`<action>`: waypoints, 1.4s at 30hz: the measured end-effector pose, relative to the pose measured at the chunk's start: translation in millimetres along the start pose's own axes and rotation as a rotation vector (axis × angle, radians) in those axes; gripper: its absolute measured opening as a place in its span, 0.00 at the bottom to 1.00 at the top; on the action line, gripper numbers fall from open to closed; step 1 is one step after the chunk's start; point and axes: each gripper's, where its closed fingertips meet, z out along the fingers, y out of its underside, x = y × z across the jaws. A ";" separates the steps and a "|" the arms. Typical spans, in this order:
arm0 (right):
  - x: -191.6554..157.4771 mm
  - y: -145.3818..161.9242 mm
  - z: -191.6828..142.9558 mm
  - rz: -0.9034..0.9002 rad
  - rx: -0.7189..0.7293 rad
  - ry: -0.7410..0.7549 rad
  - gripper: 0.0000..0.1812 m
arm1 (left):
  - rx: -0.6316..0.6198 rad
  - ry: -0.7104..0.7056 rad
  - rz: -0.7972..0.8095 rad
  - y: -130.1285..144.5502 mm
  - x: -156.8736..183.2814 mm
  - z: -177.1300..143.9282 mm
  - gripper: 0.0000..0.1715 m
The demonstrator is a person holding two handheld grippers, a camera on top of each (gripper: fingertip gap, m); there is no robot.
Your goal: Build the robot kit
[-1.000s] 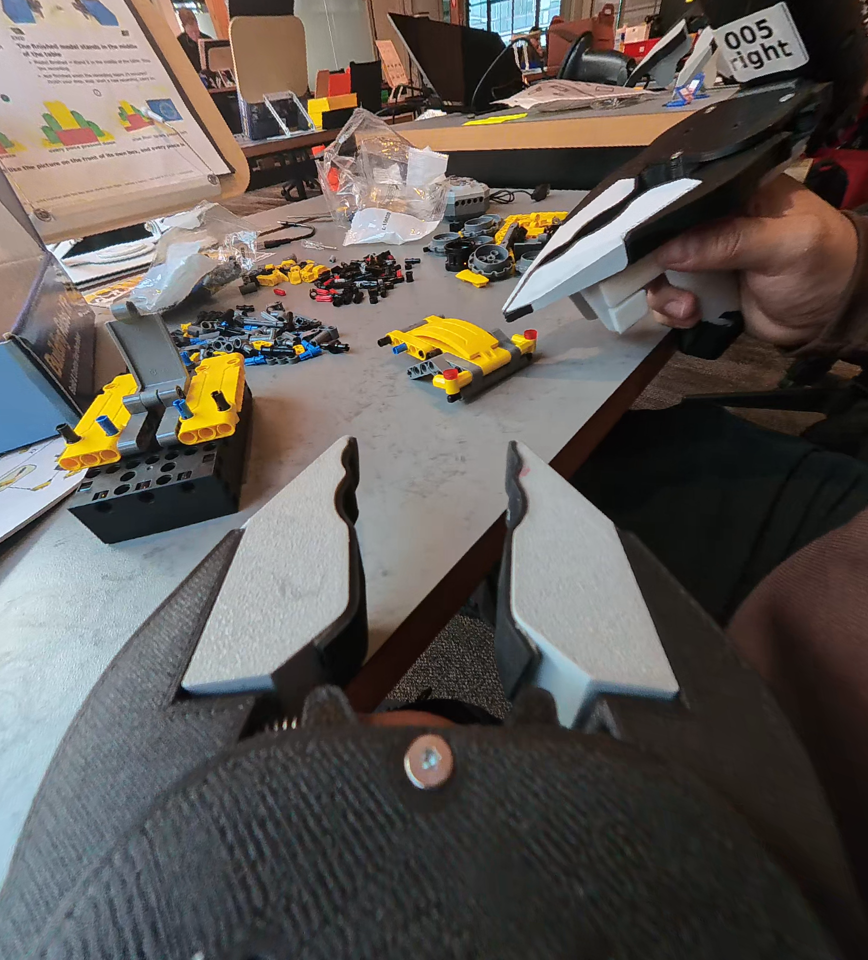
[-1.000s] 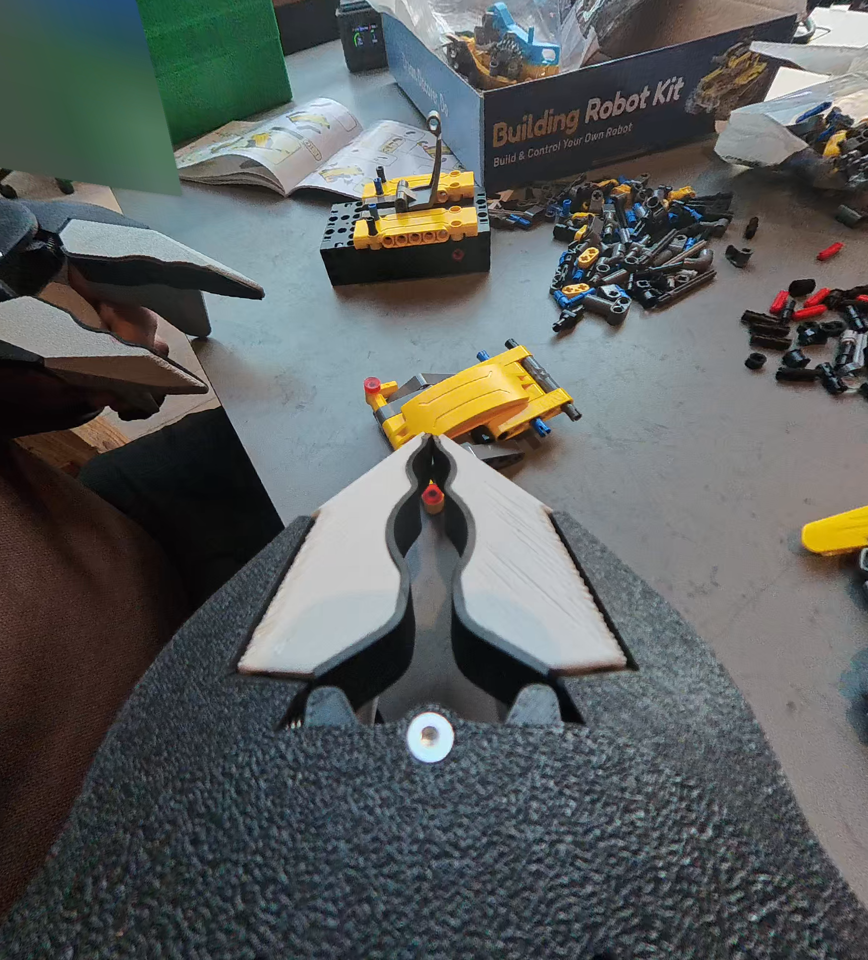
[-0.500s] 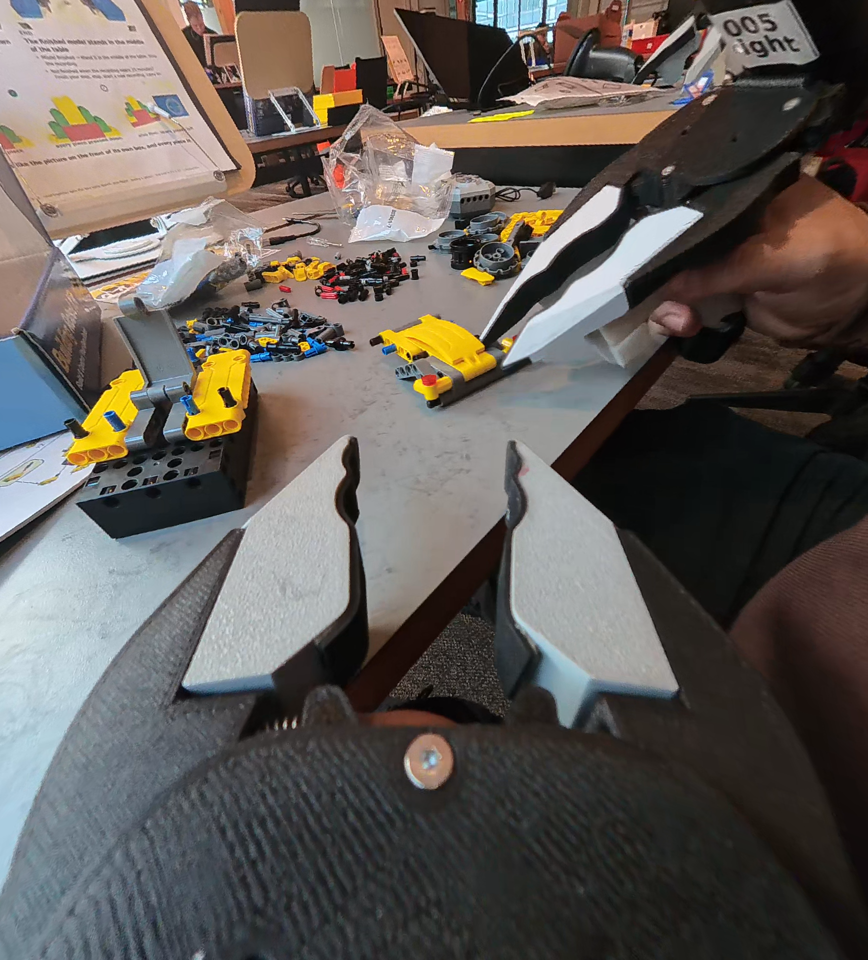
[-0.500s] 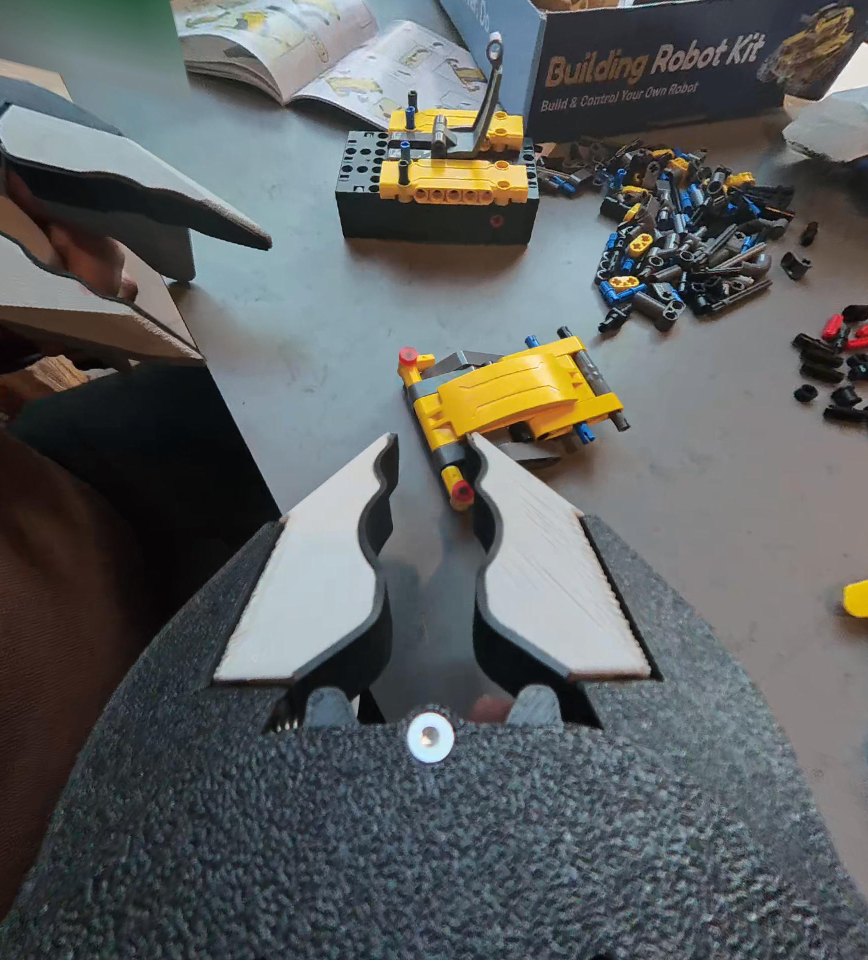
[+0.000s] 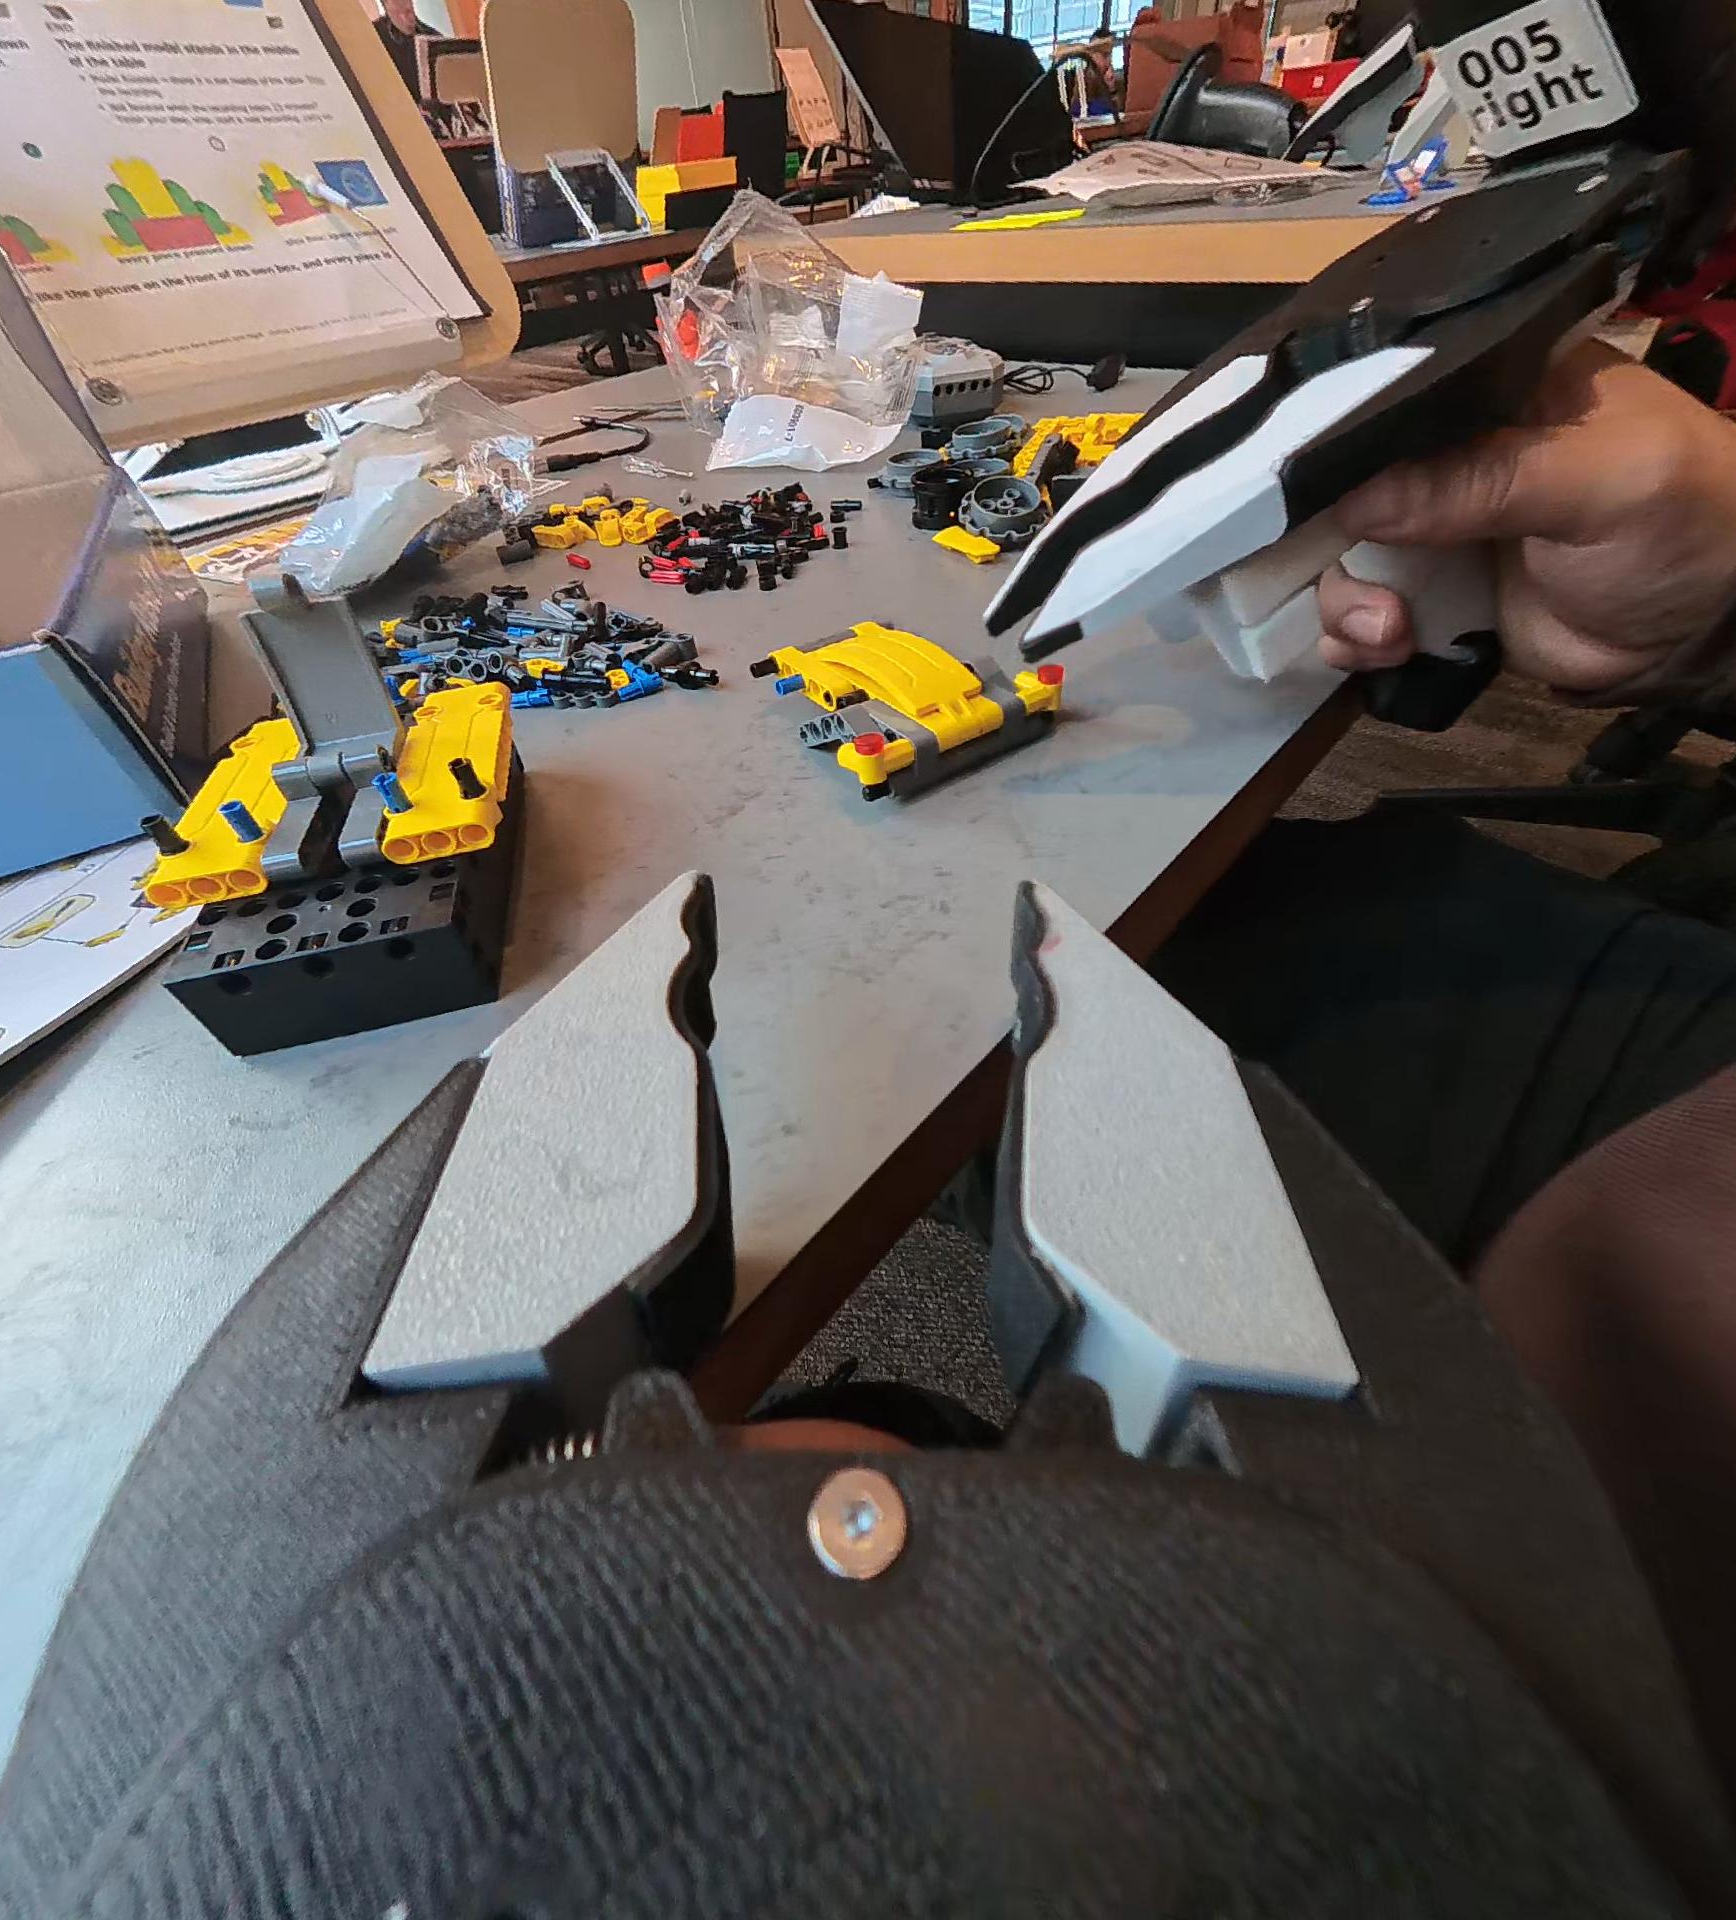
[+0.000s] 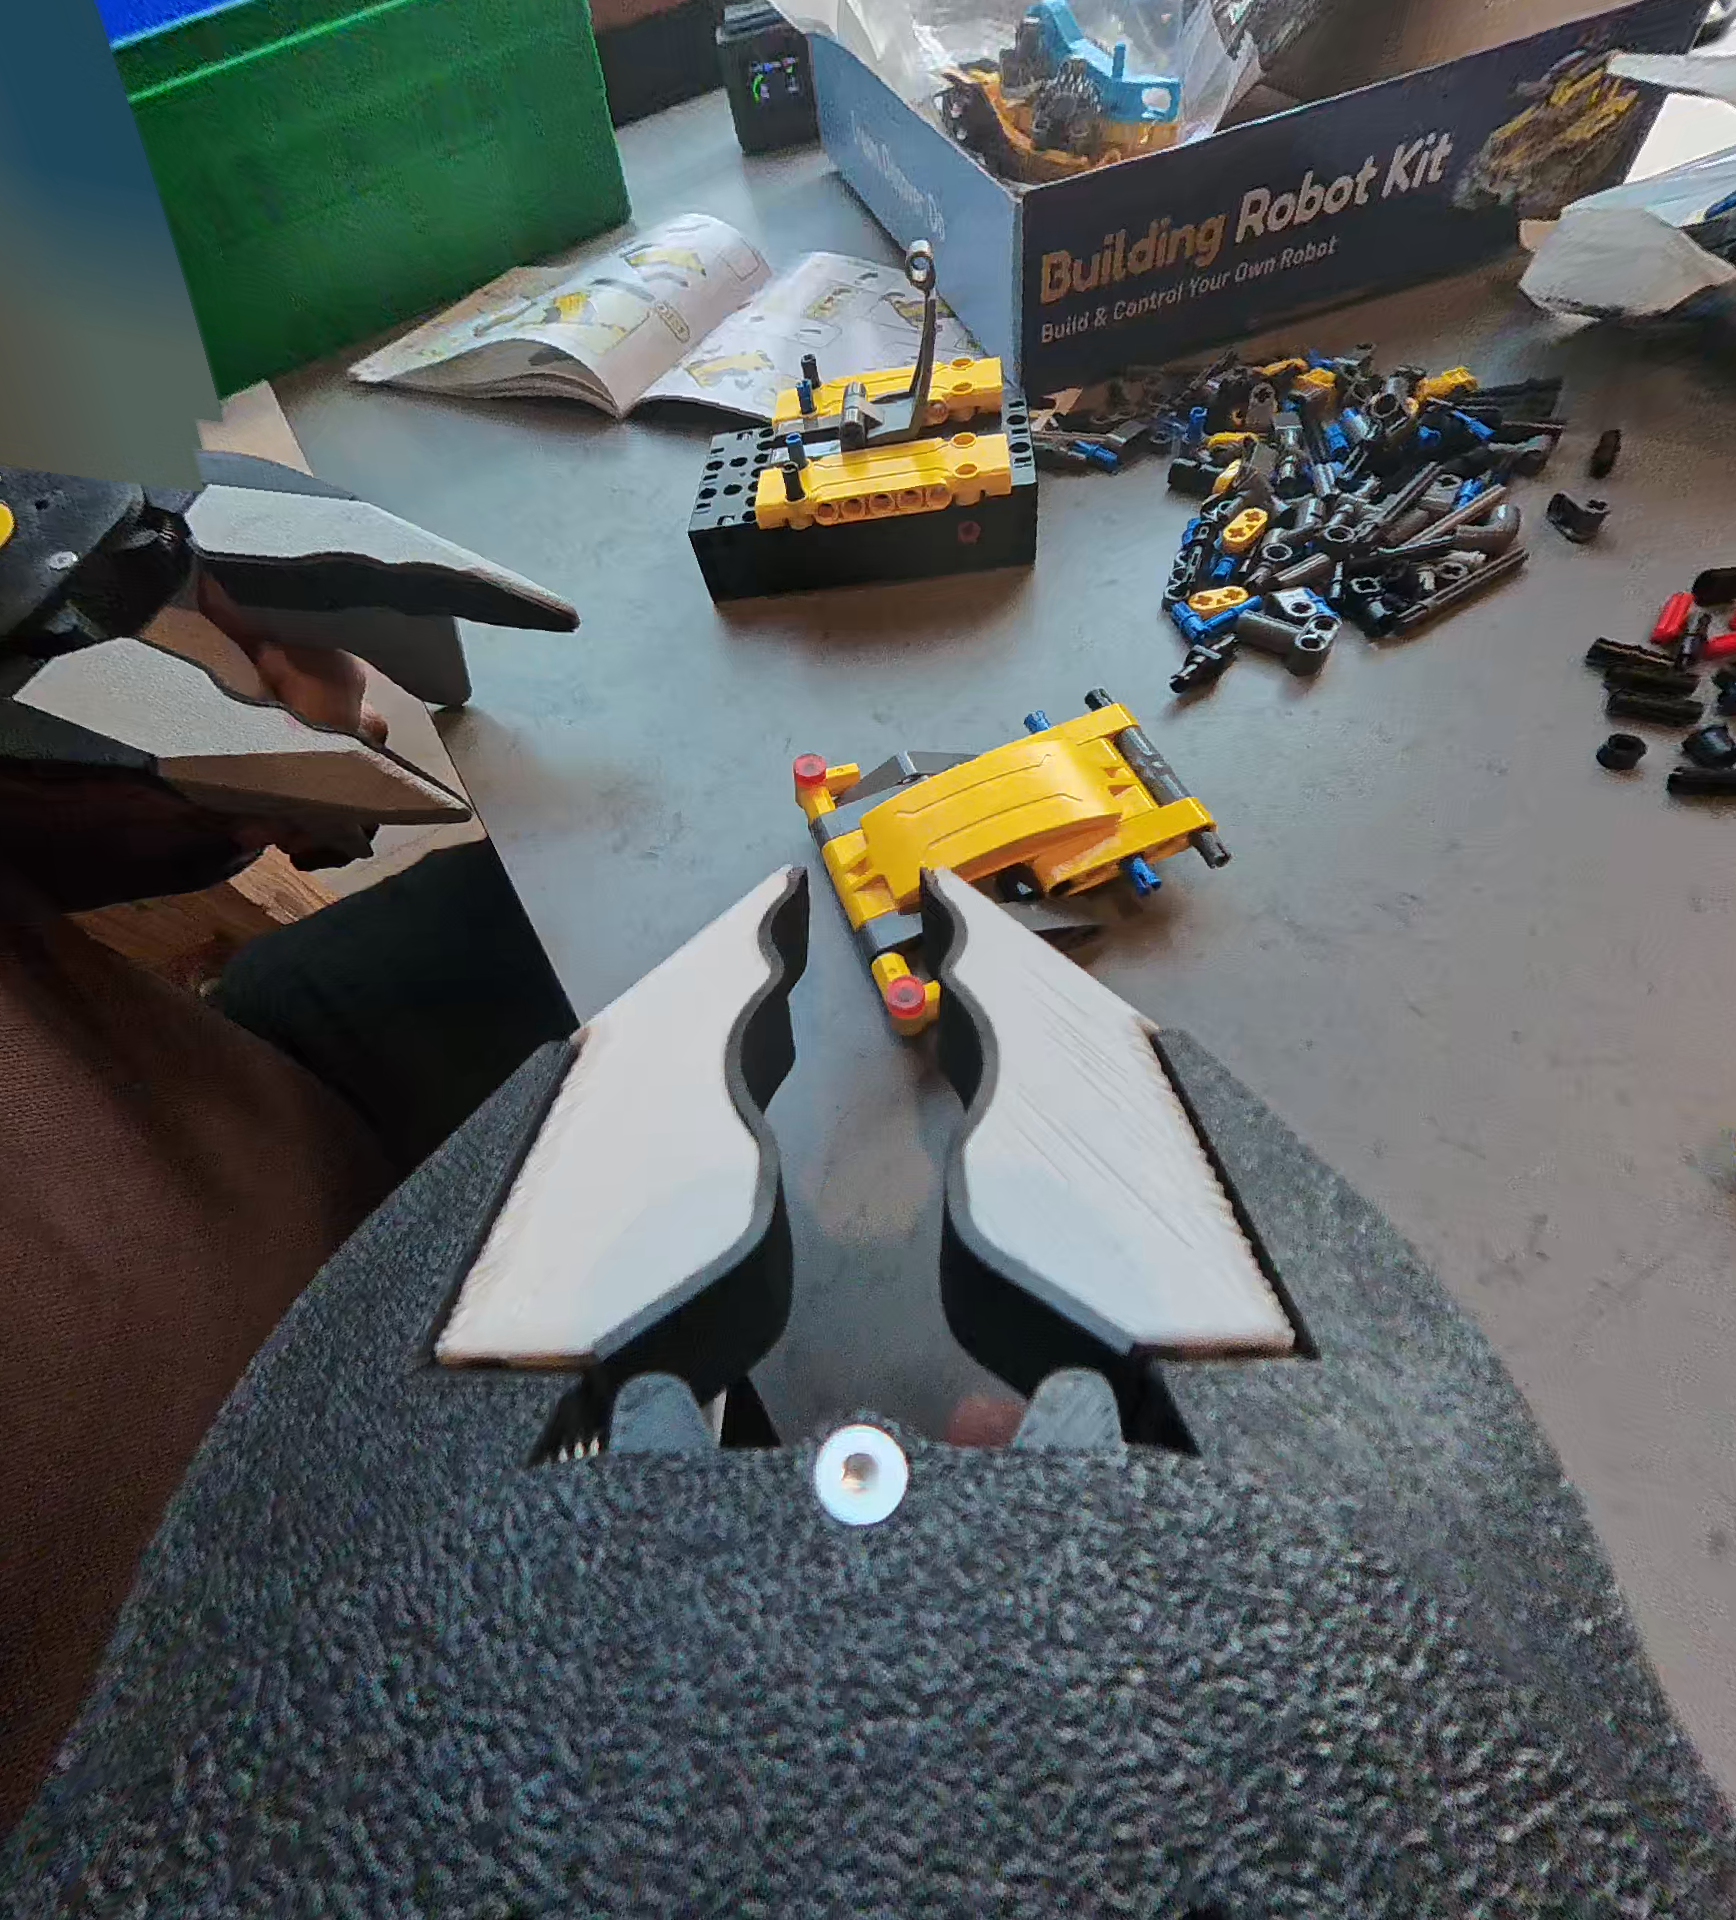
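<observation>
Yellow brick assembly [image 6: 999, 831] is left lying on the grey table [image 6: 1363, 1143]; its red-capped corner is straddled, ungripped, by the parted right gripper [image 6: 864, 914] (left gripper [image 5: 859, 935] is held open, empty, over the table edge).

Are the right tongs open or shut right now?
Open: the right tongs show a clear gap between the tips, around the yellow assembly's end, not clamped.

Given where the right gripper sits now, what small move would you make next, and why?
Probably ease the right gripper forward and down: it is open, with the red-tipped end of the yellow assembly between its fingertips, seemingly not yet touching. The left gripper is open at the table edge.
</observation>
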 end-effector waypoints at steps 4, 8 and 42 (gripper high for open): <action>-0.6 0.9 0.4 -0.006 -0.005 -0.002 0.11 | -0.006 0.000 -0.005 0.5 0.0 -1.0 0.32; -1.5 3.2 1.9 -0.019 -0.021 -0.001 0.11 | -0.009 0.001 -0.012 0.7 -0.5 -2.1 0.32; 25.5 -9.8 -2.7 -0.019 -0.073 0.160 0.38 | -0.032 0.008 -0.027 0.4 3.0 -7.1 0.33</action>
